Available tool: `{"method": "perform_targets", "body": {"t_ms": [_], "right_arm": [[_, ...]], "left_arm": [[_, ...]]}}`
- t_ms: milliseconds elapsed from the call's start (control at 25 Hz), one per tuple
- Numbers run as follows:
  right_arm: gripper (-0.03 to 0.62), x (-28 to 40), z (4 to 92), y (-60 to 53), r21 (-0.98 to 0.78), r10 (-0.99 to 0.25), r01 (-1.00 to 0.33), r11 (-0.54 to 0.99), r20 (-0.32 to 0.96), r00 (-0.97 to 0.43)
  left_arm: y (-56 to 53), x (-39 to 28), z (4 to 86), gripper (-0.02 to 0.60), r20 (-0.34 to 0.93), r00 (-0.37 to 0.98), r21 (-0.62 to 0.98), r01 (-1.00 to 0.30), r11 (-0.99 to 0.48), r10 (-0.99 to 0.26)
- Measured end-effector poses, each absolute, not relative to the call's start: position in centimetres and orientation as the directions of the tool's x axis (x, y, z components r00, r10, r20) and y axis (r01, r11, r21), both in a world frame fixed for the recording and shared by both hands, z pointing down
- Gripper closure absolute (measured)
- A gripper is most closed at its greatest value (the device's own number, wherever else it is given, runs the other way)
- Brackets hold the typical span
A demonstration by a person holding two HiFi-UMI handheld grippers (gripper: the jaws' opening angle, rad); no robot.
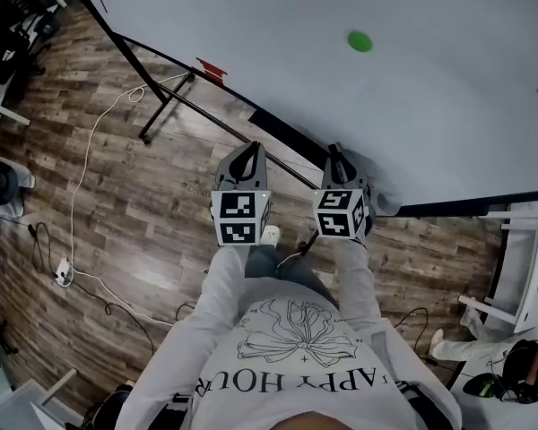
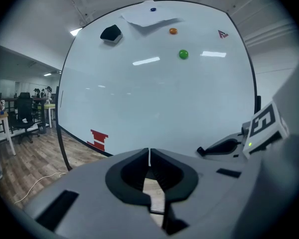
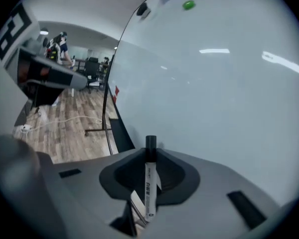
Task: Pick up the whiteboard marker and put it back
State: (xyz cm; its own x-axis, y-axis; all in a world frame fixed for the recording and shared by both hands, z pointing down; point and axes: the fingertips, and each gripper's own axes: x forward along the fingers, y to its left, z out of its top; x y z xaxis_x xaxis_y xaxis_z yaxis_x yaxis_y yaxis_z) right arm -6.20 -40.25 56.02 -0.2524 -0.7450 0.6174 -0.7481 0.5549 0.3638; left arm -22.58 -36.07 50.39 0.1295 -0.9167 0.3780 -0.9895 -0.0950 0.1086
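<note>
The whiteboard marker (image 3: 149, 183), white-bodied with a black cap, stands upright between the jaws of my right gripper (image 3: 150, 151), which is shut on it. Its cap pokes out past the jaw tips toward the whiteboard (image 3: 214, 83). In the head view the right gripper (image 1: 334, 150) hangs close to the whiteboard's dark lower edge (image 1: 287, 137), and the marker is hidden there. My left gripper (image 1: 251, 148) is beside it on the left. Its jaws (image 2: 149, 153) are shut with nothing in them, and it faces the whiteboard (image 2: 159, 93).
On the board are a green magnet (image 1: 360, 40), an orange magnet (image 2: 173, 31), a black eraser (image 2: 111, 33), a paper sheet (image 2: 149, 16) and a red mark (image 2: 98, 139). The stand's legs (image 1: 161, 106) and a white cable (image 1: 81, 177) lie on the wood floor. A white table (image 1: 529, 267) stands right.
</note>
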Motion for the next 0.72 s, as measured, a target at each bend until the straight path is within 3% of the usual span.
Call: {"method": "perform_targets", "body": {"t_ms": [320,720], "right_arm": [[0.531,-4.6,47.7,-38.7,0.22,-0.857,-0.868,0.444,0.388,-0.34],[0.531,2.2,40.9,-36.9,0.135,-0.946,-0.944,0.302,0.163,-0.28]], "left_arm": [[-35.2,-19.6,47.0,0.569,0.311,0.153,0.084,-0.988,-0.133,-0.938],[-35.2,-13.9,43.2,0.569,0.238,0.234,0.073,-0.972,-0.223,-0.943]]}}
